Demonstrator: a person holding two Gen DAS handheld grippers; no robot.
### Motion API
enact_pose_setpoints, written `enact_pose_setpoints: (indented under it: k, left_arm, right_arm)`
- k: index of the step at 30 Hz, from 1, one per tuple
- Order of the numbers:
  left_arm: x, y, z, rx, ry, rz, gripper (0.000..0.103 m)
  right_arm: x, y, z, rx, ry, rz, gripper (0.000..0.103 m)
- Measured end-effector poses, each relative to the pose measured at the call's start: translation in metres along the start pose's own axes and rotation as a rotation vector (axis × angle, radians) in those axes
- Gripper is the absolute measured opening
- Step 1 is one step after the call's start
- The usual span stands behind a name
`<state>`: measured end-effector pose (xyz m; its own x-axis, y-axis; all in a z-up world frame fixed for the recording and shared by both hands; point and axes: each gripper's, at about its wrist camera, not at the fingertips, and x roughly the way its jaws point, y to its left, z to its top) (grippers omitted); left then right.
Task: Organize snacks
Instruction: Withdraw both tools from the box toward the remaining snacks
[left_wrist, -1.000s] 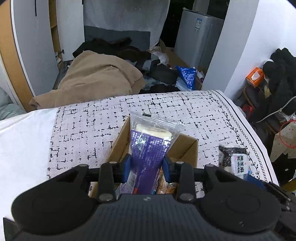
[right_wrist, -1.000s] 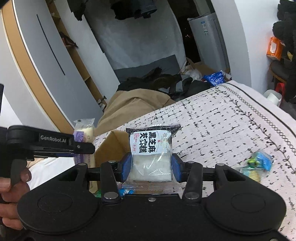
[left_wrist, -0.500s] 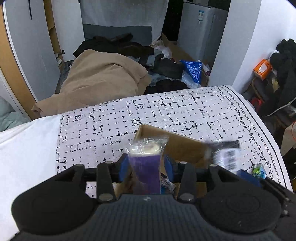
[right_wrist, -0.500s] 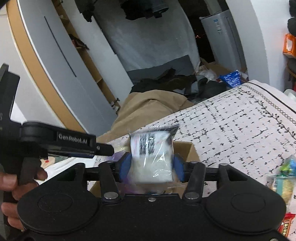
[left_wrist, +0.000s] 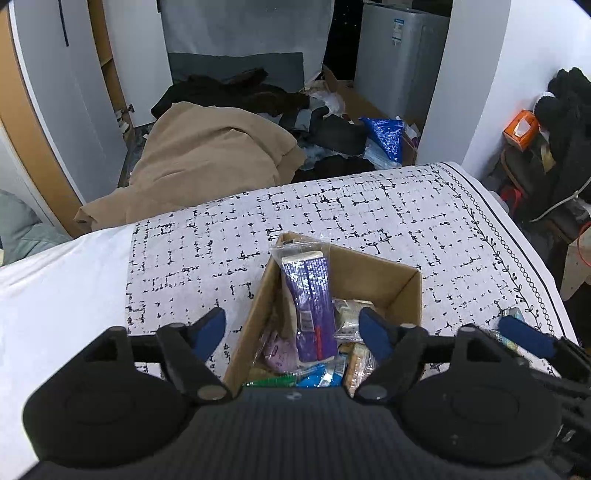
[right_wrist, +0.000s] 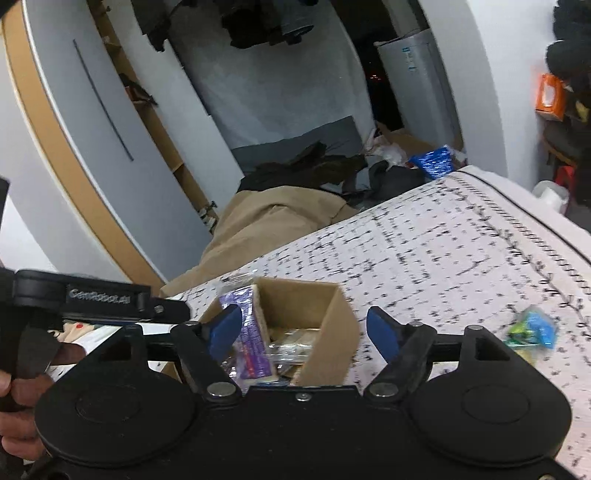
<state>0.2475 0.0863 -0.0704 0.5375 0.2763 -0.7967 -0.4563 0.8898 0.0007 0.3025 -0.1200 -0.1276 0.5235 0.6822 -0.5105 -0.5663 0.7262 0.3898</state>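
Note:
A brown cardboard box (left_wrist: 402, 291) sits on the patterned cloth, holding several snack packets. A purple-wrapped packet (left_wrist: 308, 302) leans upright against the box's left wall, free of any finger. My left gripper (left_wrist: 293, 334) hovers open over the box. In the right wrist view the same box (right_wrist: 332, 321) and purple packet (right_wrist: 247, 325) lie just below my right gripper (right_wrist: 306, 332), which is open and empty. The white black-sesame packet lies among the clear wrappers (left_wrist: 349, 319) in the box. A blue-green snack (right_wrist: 532, 328) lies on the cloth to the right.
The black-and-white patterned cloth (left_wrist: 369, 206) covers the surface, with a plain white sheet (left_wrist: 55, 288) on its left. A beige blanket (left_wrist: 207, 158) and dark clothes lie beyond the far edge. A hand (right_wrist: 14, 410) holds the left gripper's handle.
Both grippers have opened. The purple packet dropped from the left gripper into the box, and the white black-sesame packet left the right gripper and went into the box.

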Motion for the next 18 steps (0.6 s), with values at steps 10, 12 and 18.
enact_pose_setpoints:
  k: [10, 12, 18]
  left_arm:
    - [-0.020, -0.013, -0.013, 0.014, -0.010, 0.019, 0.083]
    - [-0.025, -0.016, -0.016, 0.025, -0.029, 0.027, 0.095]
    - [-0.033, -0.027, -0.027, 0.027, -0.040, -0.001, 0.103]
  right_arm:
    - [-0.025, -0.020, 0.004, 0.018, 0.012, -0.075, 0.083]
    - [-0.030, -0.023, 0.003, 0.023, 0.023, -0.089, 0.087]
    - [-0.046, -0.035, -0.002, 0.031, 0.047, -0.115, 0.093]
